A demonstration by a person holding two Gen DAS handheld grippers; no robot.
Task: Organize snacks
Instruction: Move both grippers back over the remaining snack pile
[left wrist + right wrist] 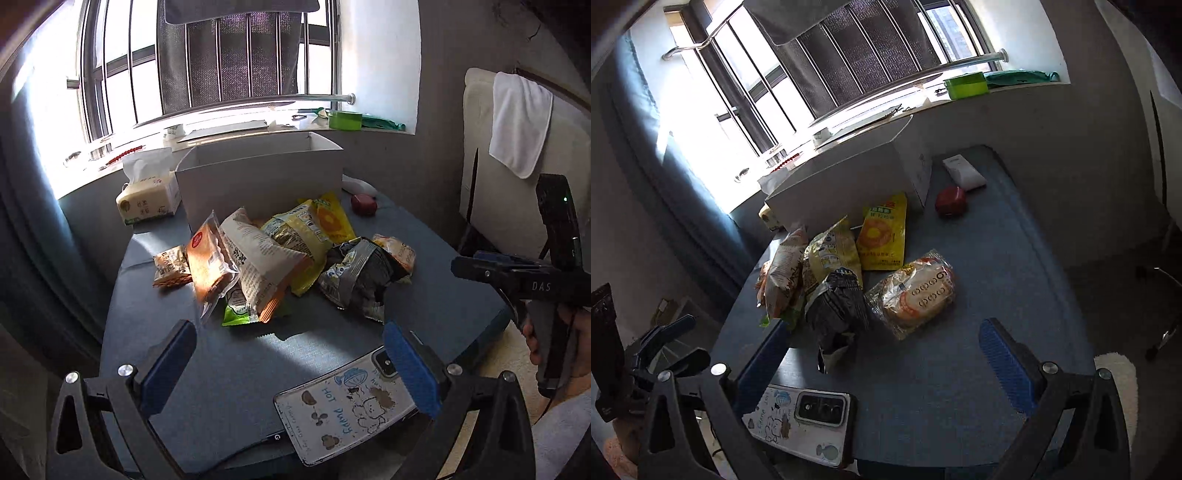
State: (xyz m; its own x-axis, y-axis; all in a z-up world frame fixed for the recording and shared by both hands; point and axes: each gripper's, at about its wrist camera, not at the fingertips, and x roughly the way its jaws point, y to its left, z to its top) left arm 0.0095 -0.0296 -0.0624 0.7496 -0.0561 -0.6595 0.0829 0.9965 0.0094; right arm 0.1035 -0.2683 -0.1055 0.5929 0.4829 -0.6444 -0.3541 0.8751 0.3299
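Note:
Several snack packets lie in a heap on the blue table (229,369) in front of an open white box (258,173). Among them are an orange clear-wrapped pastry (208,266), a white bag (258,258), a yellow bag (295,236), a black and silver bag (362,273) and a round-cracker pack (916,291). A flat yellow packet (882,236) leans by the box (849,184). My left gripper (291,354) is open and empty, short of the heap. My right gripper (886,354) is open and empty, near the black bag (834,306).
A phone in a cartoon case (347,410) lies at the table's near edge, also in the right wrist view (805,421). A tissue pack (151,192) stands left of the box. A red round object (951,201) and a white pouch (964,171) lie to its right. A windowsill runs behind.

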